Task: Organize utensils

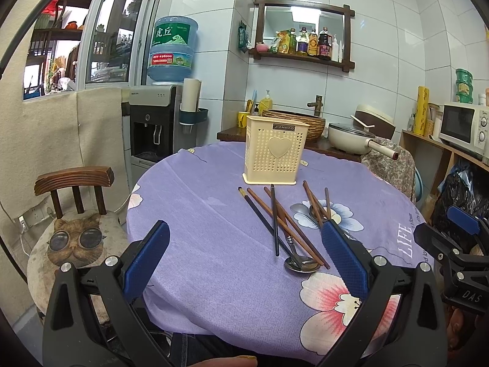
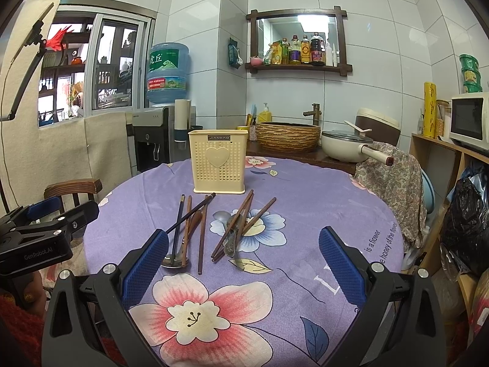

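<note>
Round table (image 2: 305,189) near edge bare; both claws (image 1: 244,244) (image 2: 243,249) spread, empty, above it.

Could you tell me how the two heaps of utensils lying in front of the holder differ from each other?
The left heap mixes dark, nearly black chopsticks with brown ones; the right heap shows only brown ones. The left heap's spoon has its bowl toward the grippers; the right heap's spoon points its bowl toward the holder. The left heap lies on plain purple cloth; the right covers a blue flower. Both lie flat, crossed chopsticks over a metal spoon.
</note>
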Motion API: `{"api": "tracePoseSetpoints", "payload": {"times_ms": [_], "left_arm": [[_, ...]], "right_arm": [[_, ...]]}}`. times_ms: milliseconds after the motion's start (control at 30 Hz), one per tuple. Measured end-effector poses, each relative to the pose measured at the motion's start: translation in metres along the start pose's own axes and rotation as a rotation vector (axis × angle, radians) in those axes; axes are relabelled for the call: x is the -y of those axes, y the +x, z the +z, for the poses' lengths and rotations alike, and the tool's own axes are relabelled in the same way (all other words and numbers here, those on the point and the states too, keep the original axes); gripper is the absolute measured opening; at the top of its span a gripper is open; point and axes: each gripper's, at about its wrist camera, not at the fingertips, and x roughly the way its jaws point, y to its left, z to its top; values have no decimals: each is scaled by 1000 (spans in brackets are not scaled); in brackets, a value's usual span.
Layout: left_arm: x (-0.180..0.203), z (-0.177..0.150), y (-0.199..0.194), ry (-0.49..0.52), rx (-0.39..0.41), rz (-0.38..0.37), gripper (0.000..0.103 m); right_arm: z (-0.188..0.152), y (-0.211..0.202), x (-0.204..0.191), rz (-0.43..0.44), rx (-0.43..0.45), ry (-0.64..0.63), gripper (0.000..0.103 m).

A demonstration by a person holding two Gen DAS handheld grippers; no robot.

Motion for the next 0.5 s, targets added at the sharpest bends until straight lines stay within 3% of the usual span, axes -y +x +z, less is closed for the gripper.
{"api": "tracePoseSetpoints", "payload": {"times_ms": [500], "left_arm": [[2, 1, 1, 2, -4, -1, 98]], "right_arm": [[0, 0, -1, 0, -1, 0, 97]]}}
